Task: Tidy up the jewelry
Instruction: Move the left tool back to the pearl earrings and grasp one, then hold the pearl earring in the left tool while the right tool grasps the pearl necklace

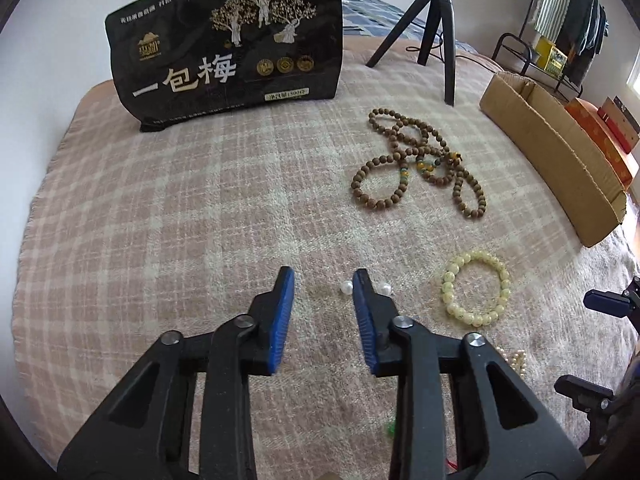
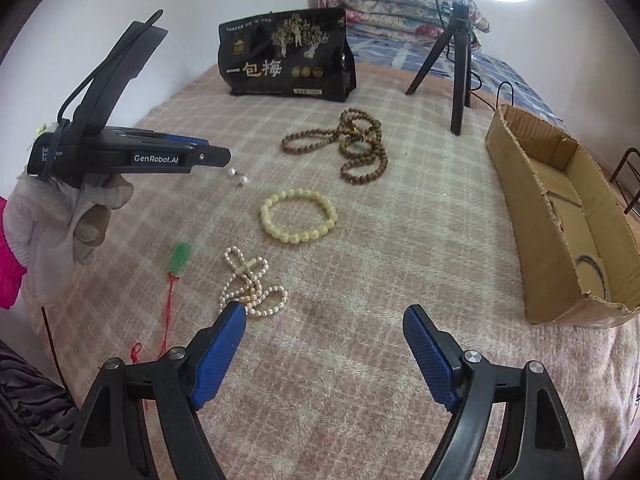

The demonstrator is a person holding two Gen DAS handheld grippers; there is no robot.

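Note:
Jewelry lies on a pink plaid blanket (image 1: 160, 220). My left gripper (image 1: 324, 280) is open and empty, its fingertips over two pearl earrings (image 1: 346, 288), which also show in the right wrist view (image 2: 238, 176). A yellow bead bracelet (image 1: 476, 288) lies to its right (image 2: 298, 216). A brown wooden bead necklace (image 1: 416, 160) lies farther back (image 2: 352, 144). My right gripper (image 2: 324, 320) is wide open and empty, with a pearl necklace (image 2: 252, 284) by its left fingertip. A green pendant on a red cord (image 2: 180, 256) lies left of the pearls.
An open cardboard box (image 2: 560, 216) with a dark ring inside sits at the right edge (image 1: 552, 152). A black snack bag (image 1: 228, 48) stands at the back. A black tripod (image 2: 456, 60) with a ring light stands behind the beads. A folded quilt lies far back.

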